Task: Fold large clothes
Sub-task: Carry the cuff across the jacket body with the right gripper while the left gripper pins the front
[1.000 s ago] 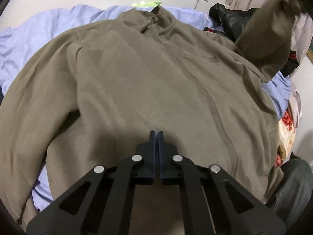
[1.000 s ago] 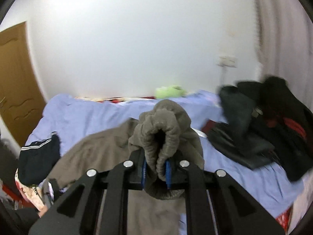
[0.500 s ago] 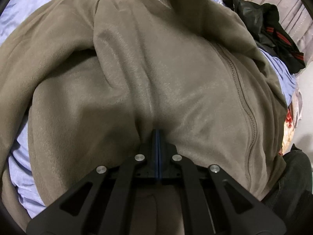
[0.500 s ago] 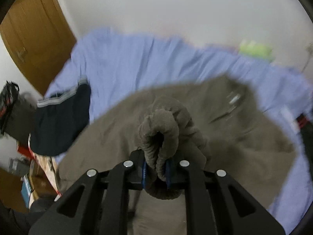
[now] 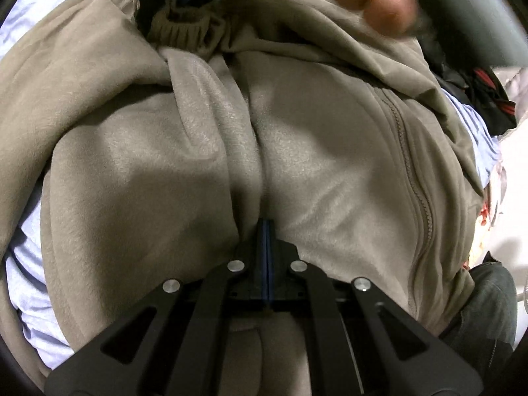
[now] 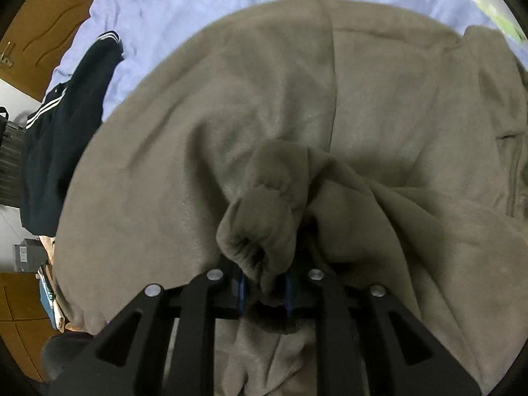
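A big olive-brown fleece jacket point(image 5: 330, 151) lay spread front-up across a bed covered with a pale blue sheet point(image 6: 198, 3), its zip point(image 5: 412, 178) running down the right of the left wrist view. The left gripper point(image 5: 266, 231) pointed steeply down onto the jacket's lower front, its fingers clenched together with the blue pads meeting and nothing visible between them, though the fabric puckered into a long crease just ahead of their tips.

The right gripper point(image 6: 265, 285) hung over the middle of the jacket with the elastic cuff of a sleeve point(image 6: 260, 231) bunched between its fingers. Those fingers had just been spreading apart; the cuff sat in the gap, touching the left blue pad but clear of the right one, so the hold looked released. From the left wrist view the same cuff point(image 5: 184, 29) showed at the top, under the dark frame of the right gripper, with a person's fingers point(image 5: 373, 3) blurred beside it.

A navy garment with white stripes point(image 6: 66, 115) lay on the sheet to the left of the jacket, and a black heap with red stripes point(image 5: 488, 99) sat off the jacket's right side. A wooden door point(image 6: 43, 33) stood beyond the bed.
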Motion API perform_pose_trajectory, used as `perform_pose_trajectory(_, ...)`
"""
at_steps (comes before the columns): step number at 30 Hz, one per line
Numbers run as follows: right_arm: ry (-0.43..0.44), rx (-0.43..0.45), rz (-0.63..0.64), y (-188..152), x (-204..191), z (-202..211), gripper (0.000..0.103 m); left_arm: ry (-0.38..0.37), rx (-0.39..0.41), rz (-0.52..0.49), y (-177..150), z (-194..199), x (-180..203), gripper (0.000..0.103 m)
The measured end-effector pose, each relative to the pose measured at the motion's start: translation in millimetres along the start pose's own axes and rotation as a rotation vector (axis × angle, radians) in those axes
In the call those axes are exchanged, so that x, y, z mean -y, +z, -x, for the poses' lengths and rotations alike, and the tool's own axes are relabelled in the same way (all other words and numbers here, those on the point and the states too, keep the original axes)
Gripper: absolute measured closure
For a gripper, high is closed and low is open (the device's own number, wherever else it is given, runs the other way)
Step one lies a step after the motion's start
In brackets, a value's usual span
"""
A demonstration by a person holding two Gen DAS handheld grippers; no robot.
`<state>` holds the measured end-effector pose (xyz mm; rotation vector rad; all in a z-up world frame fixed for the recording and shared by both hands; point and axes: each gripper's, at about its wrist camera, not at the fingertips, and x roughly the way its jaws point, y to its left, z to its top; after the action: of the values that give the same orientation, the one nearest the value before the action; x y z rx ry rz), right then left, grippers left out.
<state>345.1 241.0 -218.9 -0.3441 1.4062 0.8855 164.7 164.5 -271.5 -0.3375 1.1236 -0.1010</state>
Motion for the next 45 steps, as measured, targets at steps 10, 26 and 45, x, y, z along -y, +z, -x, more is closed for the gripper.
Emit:
perform_pose_trajectory(10,0.112,0.215,0.079,-32.5,-1.5,147.1,0.036,0.045,0.057,-0.04,21.0,12.8,19.4,0.101)
perform_pose_trajectory(26,-0.143,0.232,-0.319,-183.5,249.9,113.9,0.092,-0.006,0.228,-0.068,158.2,20.5,17.1,0.101)
perform_pose_trajectory(45,-0.061,0.266,-0.387,-187.5,298.7,128.3,0.103,0.004,0.058,-0.097,164.8,-31.3,-12.5,0.1)
